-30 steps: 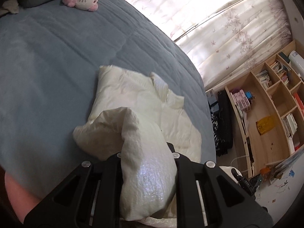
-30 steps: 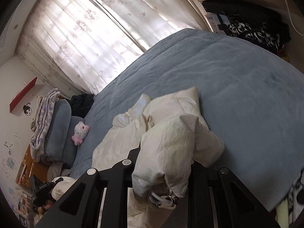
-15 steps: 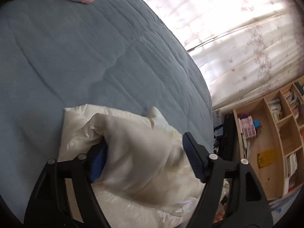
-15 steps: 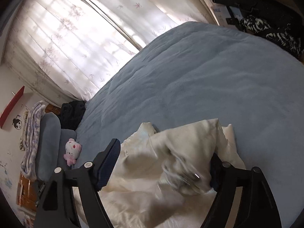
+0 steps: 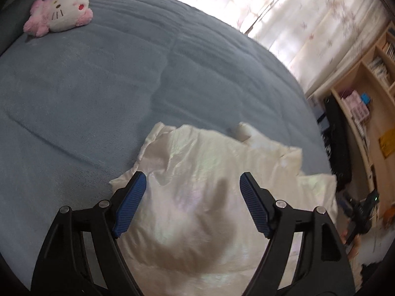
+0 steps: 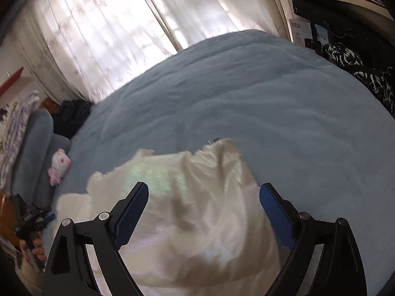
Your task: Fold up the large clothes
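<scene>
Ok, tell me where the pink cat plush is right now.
The pink cat plush lies on the blue bed cover in the left wrist view's top left, well beyond the cream jacket.

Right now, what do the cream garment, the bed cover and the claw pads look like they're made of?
Cream garment: thin, glossy synthetic, probably nylon or polyester shell; it shows a pearly sheen and crisp, puffy wrinkles.
Bed cover: matte blue-grey plush or fleece, judging by its fuzzy nap and stitched quilt lines.
Claw pads: blue, finely ribbed, likely rubber, on black hard plastic arms.
</scene>
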The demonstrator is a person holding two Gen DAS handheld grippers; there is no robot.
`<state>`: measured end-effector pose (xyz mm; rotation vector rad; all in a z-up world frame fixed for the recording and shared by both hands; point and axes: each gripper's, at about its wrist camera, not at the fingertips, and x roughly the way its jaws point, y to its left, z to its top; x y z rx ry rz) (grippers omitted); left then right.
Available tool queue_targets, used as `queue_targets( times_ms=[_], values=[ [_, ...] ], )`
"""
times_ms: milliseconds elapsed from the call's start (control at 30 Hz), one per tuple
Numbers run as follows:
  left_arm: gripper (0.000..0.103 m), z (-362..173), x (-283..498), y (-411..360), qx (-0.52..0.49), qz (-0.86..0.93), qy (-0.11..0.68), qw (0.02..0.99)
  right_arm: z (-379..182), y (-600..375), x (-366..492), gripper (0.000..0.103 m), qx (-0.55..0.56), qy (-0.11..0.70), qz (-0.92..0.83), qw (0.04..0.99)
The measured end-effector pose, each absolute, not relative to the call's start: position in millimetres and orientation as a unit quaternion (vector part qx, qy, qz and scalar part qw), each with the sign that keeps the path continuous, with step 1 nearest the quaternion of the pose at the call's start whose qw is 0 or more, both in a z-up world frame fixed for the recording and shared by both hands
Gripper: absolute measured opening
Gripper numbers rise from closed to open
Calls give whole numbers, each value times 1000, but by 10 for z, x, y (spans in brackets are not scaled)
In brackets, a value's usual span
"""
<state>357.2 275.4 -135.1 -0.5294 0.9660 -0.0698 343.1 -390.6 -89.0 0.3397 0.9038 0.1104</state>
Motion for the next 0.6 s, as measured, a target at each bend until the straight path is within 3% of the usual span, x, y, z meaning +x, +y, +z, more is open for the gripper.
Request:
queue_targets(
  times_ms=[233,267,333,367,433,533,600],
  values=[
    [76,-1695,3802,2733,-222,-29,491,842,-1400,-3978,3811,90,191,479,35,856],
    [76,-1719,3804,2715,-218,-27,493,842,-1464,-3981,3836,85,209,483,36,850],
    [76,-1730,3846,2647,-206,-21,495,844,-1540,-3960,3838,57,208,482,37,850],
    [73,-1717,3858,2604,-192,-13,493,848,-1542,-3911,3837,51,191,479,40,856],
    [32,-1708,3840,2527,-166,-3,486,858,-1511,-3789,3735,30,153,470,42,868],
    [7,-1607,3772,2389,-123,24,460,879,-1323,-3639,3583,19,117,438,26,891],
    [6,-1482,3690,2356,-120,44,436,891,-1183,-3612,3522,18,120,411,13,904]
  ],
)
